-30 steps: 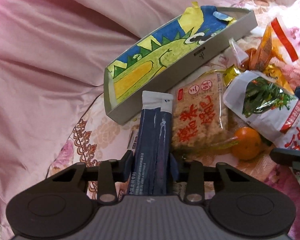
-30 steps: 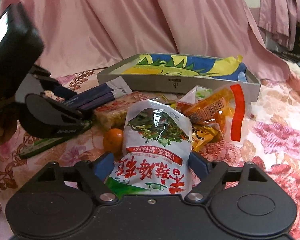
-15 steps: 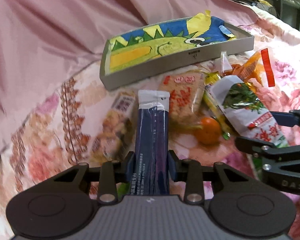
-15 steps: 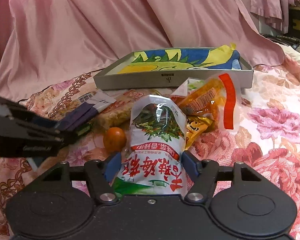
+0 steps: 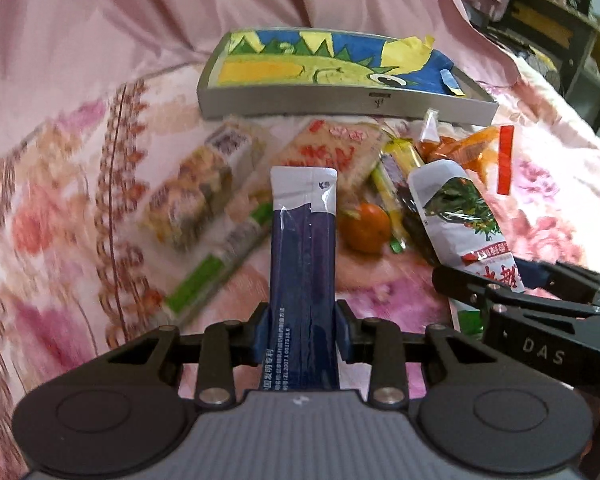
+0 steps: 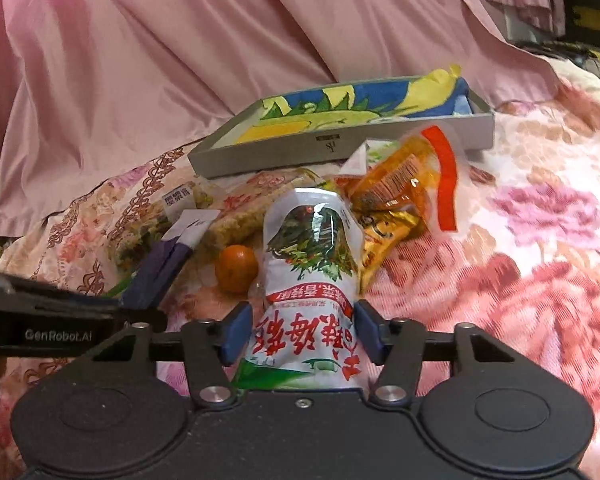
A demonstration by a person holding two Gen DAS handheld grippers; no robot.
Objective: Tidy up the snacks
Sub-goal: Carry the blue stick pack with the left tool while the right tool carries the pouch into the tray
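Observation:
My left gripper point(image 5: 302, 316) is shut on a dark blue stick packet point(image 5: 303, 248) with a white top, held clear above the flowered bedspread. My right gripper point(image 6: 304, 320) has a white pouch point(image 6: 310, 248) with red writing and a green plant picture between its fingers. Its jaws are closing and the blue pads meet the pouch's sides. Behind the snack pile lies a shallow grey box point(image 5: 340, 100) lined with a blue, yellow and green drawing. The same box point(image 6: 340, 148) shows in the right wrist view. The blue packet point(image 6: 160, 264) reaches in from the left there.
Loose on the bedspread are a mandarin point(image 5: 366, 228), a rice cracker pack point(image 5: 328, 152), an orange bag point(image 5: 480, 148) with a red stripe, yellow sticks point(image 5: 400, 156), a green stick pack point(image 5: 216, 268) and a clear pastry pack point(image 5: 192, 200). Pink cloth rises behind the box.
My left gripper rolled and drew back with the blue packet, so the box now lies level ahead. The right jaws closed in from wide apart onto the white pouch.

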